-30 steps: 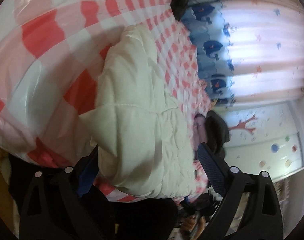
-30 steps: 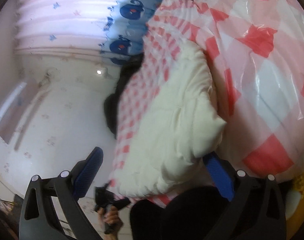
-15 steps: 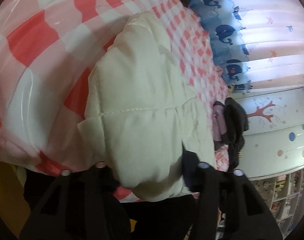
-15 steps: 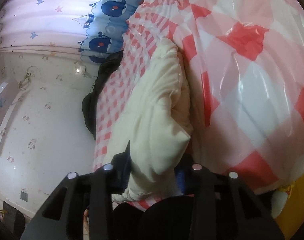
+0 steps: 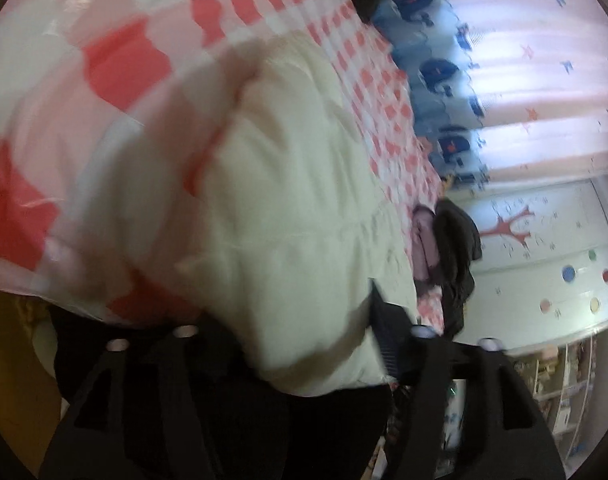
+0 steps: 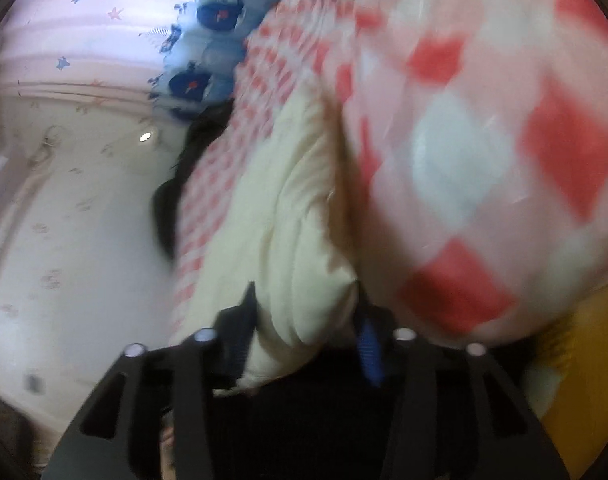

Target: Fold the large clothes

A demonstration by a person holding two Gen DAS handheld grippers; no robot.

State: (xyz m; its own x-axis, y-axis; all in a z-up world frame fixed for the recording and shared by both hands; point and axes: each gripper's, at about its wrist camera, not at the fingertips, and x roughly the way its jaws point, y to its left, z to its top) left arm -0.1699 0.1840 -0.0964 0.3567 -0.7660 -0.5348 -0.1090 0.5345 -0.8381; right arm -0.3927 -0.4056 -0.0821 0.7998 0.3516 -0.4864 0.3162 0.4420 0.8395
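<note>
Gripping the near edge of the cream padded jacket [image 5: 288,208], the left gripper [image 5: 300,320] has just been opening, with the fabric bulging between its jaws. In the right wrist view, the right gripper [image 6: 304,320] likewise has been opening around the jacket hem on the checked bed [image 6: 483,160]. I judge that a fold starts; next, both must lift together.
</note>
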